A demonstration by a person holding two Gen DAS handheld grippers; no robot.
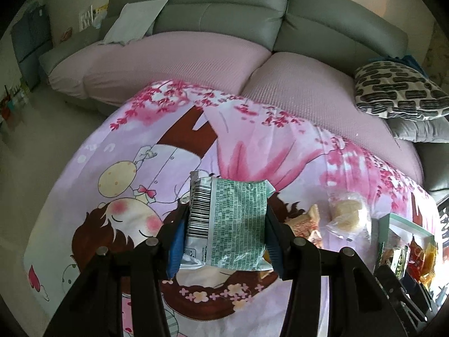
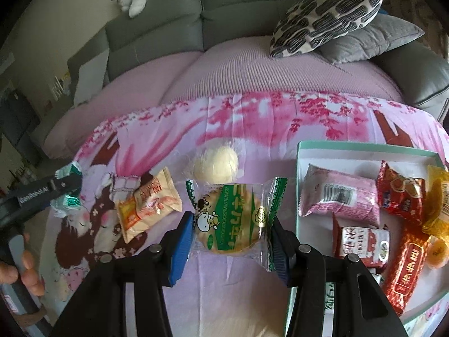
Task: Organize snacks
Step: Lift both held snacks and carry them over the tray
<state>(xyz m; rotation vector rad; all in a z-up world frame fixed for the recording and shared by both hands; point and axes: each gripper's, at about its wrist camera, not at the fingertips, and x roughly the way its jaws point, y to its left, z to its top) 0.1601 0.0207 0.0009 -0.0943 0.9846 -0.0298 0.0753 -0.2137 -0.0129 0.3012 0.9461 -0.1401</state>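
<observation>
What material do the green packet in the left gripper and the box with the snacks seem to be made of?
Green packet: thin plastic film, probably foil-lined; it crinkles, and its ends shine silver in the right wrist view.
Box: likely cardboard; stiff, straight, thin walls, matte mint outside, plain white inside. Rigid plastic cannot be excluded.
</observation>
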